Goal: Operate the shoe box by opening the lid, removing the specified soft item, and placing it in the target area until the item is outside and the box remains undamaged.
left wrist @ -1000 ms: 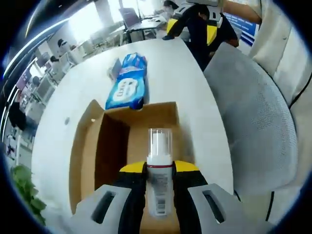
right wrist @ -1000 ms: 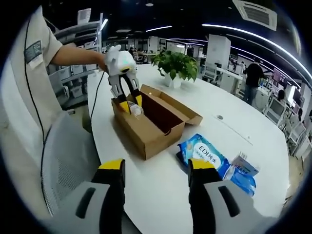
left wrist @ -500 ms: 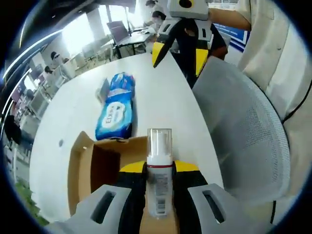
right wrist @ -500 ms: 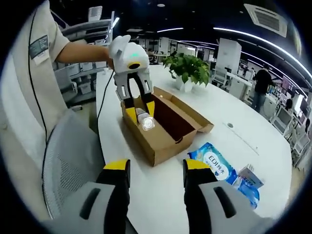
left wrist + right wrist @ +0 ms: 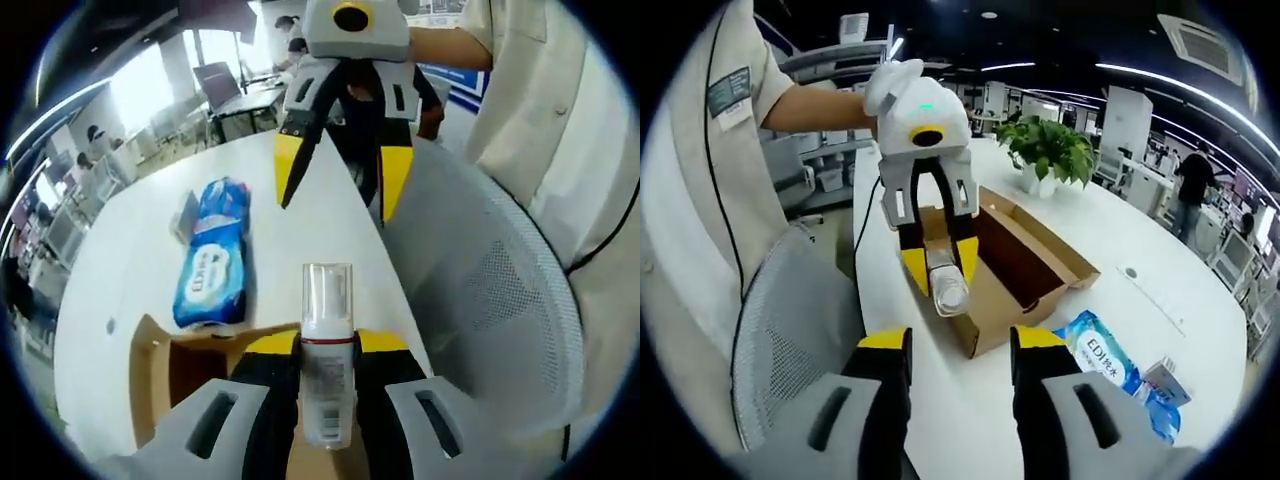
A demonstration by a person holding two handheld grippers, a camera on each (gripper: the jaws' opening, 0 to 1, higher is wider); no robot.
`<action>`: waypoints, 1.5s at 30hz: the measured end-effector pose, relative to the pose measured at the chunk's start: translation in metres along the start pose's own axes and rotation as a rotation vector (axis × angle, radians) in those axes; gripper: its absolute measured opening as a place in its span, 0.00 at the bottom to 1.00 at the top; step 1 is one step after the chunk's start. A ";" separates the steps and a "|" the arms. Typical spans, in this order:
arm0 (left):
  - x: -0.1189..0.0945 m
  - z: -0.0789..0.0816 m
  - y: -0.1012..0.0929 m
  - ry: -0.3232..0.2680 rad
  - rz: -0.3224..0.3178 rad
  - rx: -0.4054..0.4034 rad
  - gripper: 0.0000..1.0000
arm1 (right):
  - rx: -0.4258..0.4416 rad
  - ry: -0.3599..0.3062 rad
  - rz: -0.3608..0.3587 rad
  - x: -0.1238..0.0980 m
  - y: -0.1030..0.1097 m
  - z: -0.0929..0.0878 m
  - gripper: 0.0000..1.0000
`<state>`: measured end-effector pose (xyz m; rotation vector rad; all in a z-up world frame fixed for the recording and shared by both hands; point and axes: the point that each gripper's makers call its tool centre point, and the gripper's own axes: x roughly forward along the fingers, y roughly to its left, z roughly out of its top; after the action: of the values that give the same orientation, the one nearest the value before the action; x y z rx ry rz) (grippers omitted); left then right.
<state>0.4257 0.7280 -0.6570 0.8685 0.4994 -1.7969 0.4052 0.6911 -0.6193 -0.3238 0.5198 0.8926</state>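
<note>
We are squeezing one bottle (image 5: 327, 360) in our left gripper (image 5: 328, 345) above one open box (image 5: 1012, 268). Our right gripper (image 5: 952, 345) is hanging open over bare table (image 5: 970, 420), one wipes pack (image 5: 1102, 357) beside it.

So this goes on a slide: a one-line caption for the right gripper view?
Left gripper holds a bottle above the open box; wipes lie on the table.

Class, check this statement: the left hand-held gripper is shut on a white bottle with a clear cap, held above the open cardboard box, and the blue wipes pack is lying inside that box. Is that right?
One detail is wrong. The blue wipes pack lies on the white table beside the open cardboard box, not inside it, as the right gripper view shows. The rest stands: the left hand-held gripper is shut on the white bottle above the box.
</note>
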 end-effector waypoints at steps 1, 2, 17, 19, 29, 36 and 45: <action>0.001 0.002 -0.001 -0.004 -0.003 0.003 0.18 | -0.002 -0.001 0.003 0.001 0.001 0.001 0.35; 0.002 0.004 -0.002 -0.008 -0.006 0.006 0.18 | -0.005 -0.002 0.007 0.001 0.002 0.001 0.35; 0.011 0.026 -0.017 -0.075 -0.062 0.058 0.18 | -0.037 -0.009 0.066 0.010 0.019 0.006 0.27; 0.010 0.029 -0.017 -0.087 -0.060 0.068 0.18 | -0.042 -0.014 0.074 0.011 0.021 0.008 0.25; 0.009 0.035 -0.017 -0.137 -0.062 0.089 0.18 | -0.084 -0.045 0.061 0.012 0.019 0.016 0.17; 0.011 0.036 -0.018 -0.138 -0.065 0.087 0.18 | -0.092 -0.025 0.071 0.013 0.019 0.012 0.17; 0.011 0.033 -0.018 -0.123 -0.073 0.099 0.18 | -0.102 -0.004 0.076 0.016 0.020 0.007 0.18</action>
<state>0.3961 0.7053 -0.6448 0.8101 0.3696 -1.9425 0.3991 0.7171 -0.6242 -0.3965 0.4862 0.9956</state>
